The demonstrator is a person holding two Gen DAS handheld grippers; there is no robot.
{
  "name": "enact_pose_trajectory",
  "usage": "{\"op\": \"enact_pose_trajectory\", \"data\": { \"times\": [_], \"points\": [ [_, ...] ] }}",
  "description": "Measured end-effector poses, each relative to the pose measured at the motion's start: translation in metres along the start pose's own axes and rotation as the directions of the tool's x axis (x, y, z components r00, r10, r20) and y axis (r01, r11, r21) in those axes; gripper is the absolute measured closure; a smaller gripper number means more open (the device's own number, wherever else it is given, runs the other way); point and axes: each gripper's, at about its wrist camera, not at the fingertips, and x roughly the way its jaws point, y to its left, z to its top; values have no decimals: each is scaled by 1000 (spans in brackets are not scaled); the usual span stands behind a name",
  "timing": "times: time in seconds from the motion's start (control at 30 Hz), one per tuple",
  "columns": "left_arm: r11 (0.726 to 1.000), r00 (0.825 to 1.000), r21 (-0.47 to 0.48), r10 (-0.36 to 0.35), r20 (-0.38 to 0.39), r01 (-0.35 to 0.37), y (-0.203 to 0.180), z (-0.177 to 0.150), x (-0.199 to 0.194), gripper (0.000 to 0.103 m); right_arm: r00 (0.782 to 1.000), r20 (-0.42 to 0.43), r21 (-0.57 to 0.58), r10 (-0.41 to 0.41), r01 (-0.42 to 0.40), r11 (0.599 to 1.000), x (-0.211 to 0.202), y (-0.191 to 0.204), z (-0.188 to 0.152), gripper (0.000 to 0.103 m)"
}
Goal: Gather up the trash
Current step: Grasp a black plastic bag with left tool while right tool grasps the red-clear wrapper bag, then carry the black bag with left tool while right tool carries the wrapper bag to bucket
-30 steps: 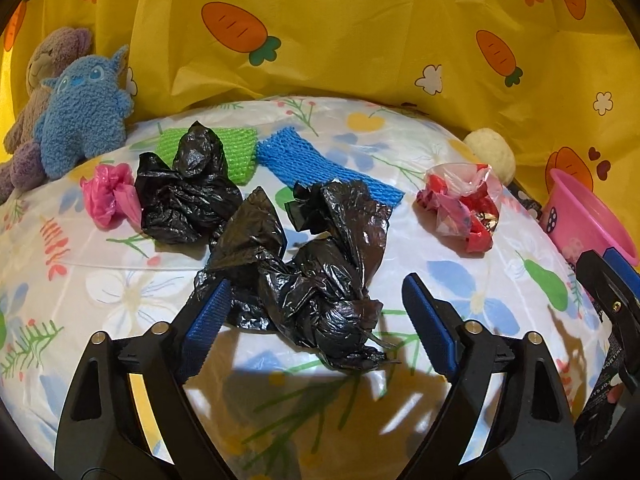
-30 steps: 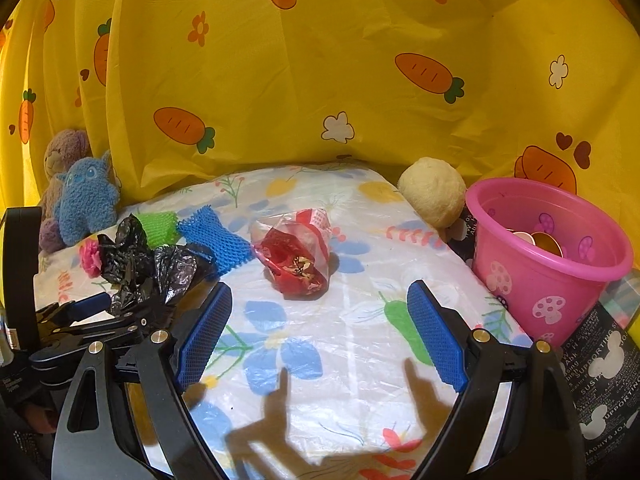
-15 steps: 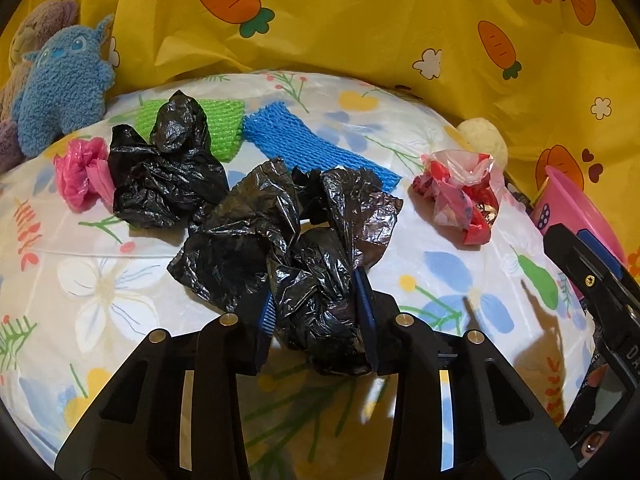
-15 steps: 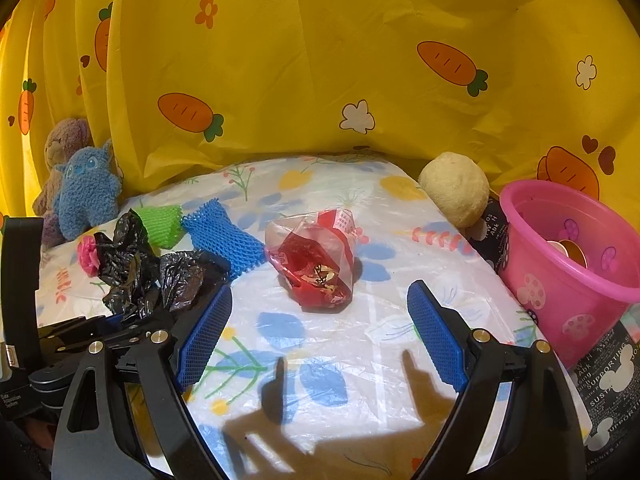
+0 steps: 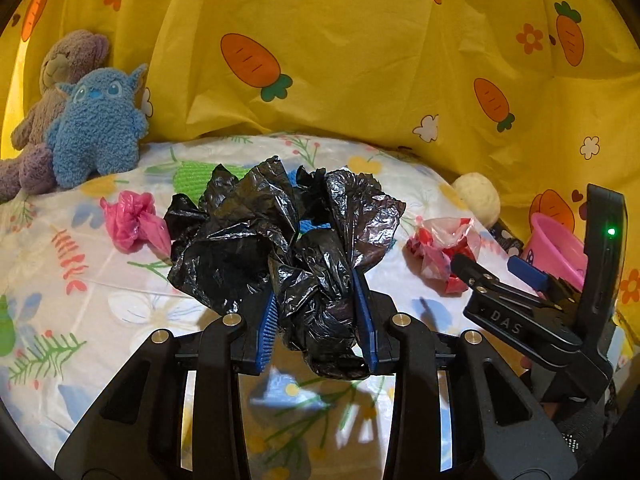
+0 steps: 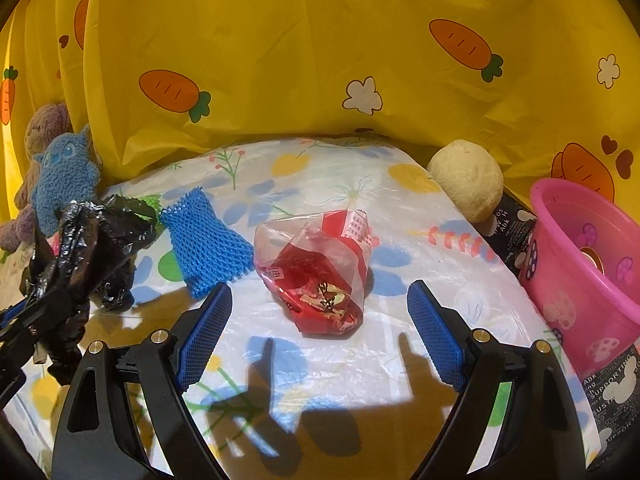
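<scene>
Left claw (image 5: 316,332): closed on the crumpled black bag (image 5: 288,248), blue pads pressing both its sides; the bag's lower end hangs clear of the table, a shadow under it.
Right claw (image 6: 318,332): jaws wide apart, nothing between the pads; it hovers low over the table, just short of the red wrapper.
Red wrapper (image 6: 320,268): red-and-clear plastic wad lying on the table ahead of the right claw, between the lines of its two fingers, touching neither.
Second black bag (image 5: 188,224): mostly hidden behind the held one; whether they touch, cannot tell.
Pink bag scrap (image 5: 134,226): crumpled, on the table, just left of the black bags.
Pink bucket (image 6: 580,276): at the table's right edge, open top up, something round inside; well apart from the held bag.
Table (image 6: 400,356): covered with a clear floral plastic sheet.
Blue knit cloth (image 6: 206,246): flat, just left of the red wrapper.
Green knit cloth (image 5: 192,174): flat, largely screened by the black bags.
Cream plush ball (image 6: 466,180): at the far right edge, near the bucket.
Blue plush toy (image 5: 96,128): upright at far left, leaning on a brownish plush bear (image 5: 52,88).
Backdrop (image 5: 360,60): yellow carrot-print sheet behind everything.
</scene>
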Motion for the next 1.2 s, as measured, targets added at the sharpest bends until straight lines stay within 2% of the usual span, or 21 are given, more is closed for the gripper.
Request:
{"op": "enact_pose_trajectory", "data": {
  "times": [0.2,0.3,0.4,0.47,0.6,0.7,0.87,1.2],
  "points": [
    [1000,1000,-14,-6,-2,6,4,3,4,69,999,-35,-19,-21,21,1000,23,4,11,18],
    [1000,1000,-18,-6,-10,6,5,3,9,69,998,-60,-30,-30,28,999,34,6,13,22],
    [1000,1000,-21,-11,-15,10,7,4,12,69,996,-79,-43,-30,26,999,42,8,13,29],
    [1000,1000,-21,-13,-18,12,8,4,14,69,995,-91,-50,-28,23,998,45,9,12,40],
    [1000,1000,-23,-17,-19,16,7,4,14,69,996,-92,-46,-12,8,999,45,7,11,45],
    [1000,1000,-21,-18,-19,18,7,4,15,69,996,-94,-42,-4,0,999,44,6,10,54],
    [1000,1000,-20,-17,-20,17,7,4,14,69,998,-64,-32,3,-5,999,35,3,9,61],
    [1000,1000,3,-31,3,31,-5,1,0,69,998,37,4,52,-52,999,-18,-14,0,63]
  ]
}}
